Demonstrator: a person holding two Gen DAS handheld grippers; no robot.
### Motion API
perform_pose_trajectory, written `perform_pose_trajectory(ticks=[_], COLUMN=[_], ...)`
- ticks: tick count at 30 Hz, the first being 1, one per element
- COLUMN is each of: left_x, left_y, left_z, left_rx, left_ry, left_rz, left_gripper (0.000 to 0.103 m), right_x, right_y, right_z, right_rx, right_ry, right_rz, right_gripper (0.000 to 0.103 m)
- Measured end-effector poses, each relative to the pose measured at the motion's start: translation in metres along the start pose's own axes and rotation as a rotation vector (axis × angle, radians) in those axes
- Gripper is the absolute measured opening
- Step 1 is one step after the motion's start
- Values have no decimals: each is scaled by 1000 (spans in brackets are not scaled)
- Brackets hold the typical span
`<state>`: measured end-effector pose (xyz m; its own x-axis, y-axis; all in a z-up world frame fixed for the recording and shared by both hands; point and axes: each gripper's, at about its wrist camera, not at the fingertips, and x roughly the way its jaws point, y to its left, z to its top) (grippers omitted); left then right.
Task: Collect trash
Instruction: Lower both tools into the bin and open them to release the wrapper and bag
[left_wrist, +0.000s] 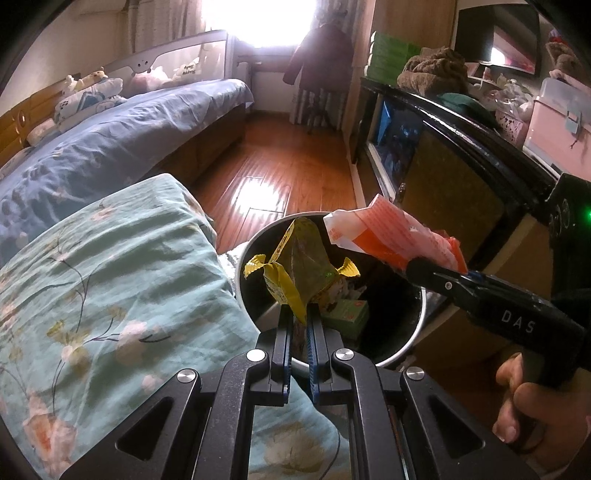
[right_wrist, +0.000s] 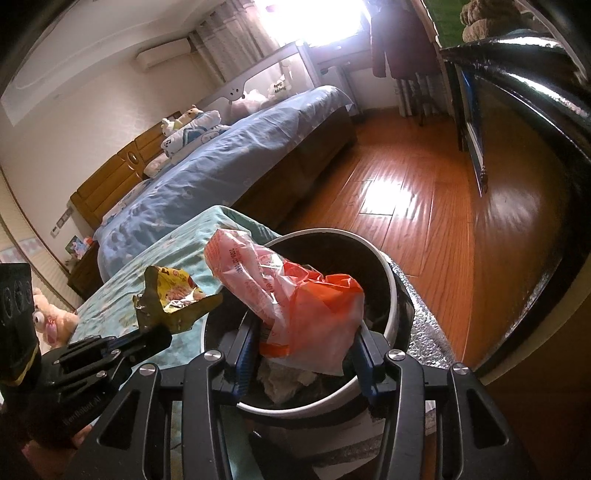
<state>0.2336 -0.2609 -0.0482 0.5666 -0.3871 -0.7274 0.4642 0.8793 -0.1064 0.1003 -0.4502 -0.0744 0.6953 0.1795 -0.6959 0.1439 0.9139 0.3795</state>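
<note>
My left gripper (left_wrist: 300, 314) is shut on a crumpled yellow snack wrapper (left_wrist: 301, 264) and holds it over the round trash bin (left_wrist: 413, 347) on the floor. The wrapper also shows in the right wrist view (right_wrist: 173, 299). My right gripper (right_wrist: 306, 339) holds an orange and white plastic bag (right_wrist: 295, 299) over the bin's rim (right_wrist: 391, 291); its jaws stand wide apart with the bag between them. The bag shows in the left wrist view (left_wrist: 391, 236), clamped at the right gripper's tip (left_wrist: 424, 267). The bin holds a green box (left_wrist: 347, 314) and other waste.
A bed with a teal floral quilt (left_wrist: 110, 288) is left of the bin. A second bed with blue bedding (left_wrist: 110, 147) lies beyond. A dark cabinet (left_wrist: 461, 192) with clutter on top stands on the right. Wooden floor (left_wrist: 288, 166) runs toward the window.
</note>
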Motion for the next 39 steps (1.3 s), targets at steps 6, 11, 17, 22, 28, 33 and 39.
perform_pose_trajectory(ticks=[6, 11, 17, 22, 28, 33, 39], left_x=[6, 10, 14, 14, 17, 20, 23], left_y=[-5, -6, -9, -10, -9, -9, -7], left_z=[4, 5, 7, 8, 9, 10, 11], left_rx=[8, 10, 12, 14, 13, 11, 9], left_ry=[11, 18, 25, 26, 29, 32, 36], left_rz=[5, 6, 10, 11, 12, 11, 15], left_gripper=[6, 6, 6, 6, 6, 6, 6], right_x=[6, 9, 11, 13, 14, 16, 20], right_y=[-5, -7, -5, -6, -6, -7, -7], right_z=[4, 7, 8, 9, 10, 11, 11], right_rx=[6, 8, 4, 4, 2, 1, -8], right_ry=[9, 17, 22, 27, 30, 31, 32], right_rz=[-1, 0, 0, 1, -2, -2, -5], right_gripper=[48, 48, 48, 48, 48, 48, 49])
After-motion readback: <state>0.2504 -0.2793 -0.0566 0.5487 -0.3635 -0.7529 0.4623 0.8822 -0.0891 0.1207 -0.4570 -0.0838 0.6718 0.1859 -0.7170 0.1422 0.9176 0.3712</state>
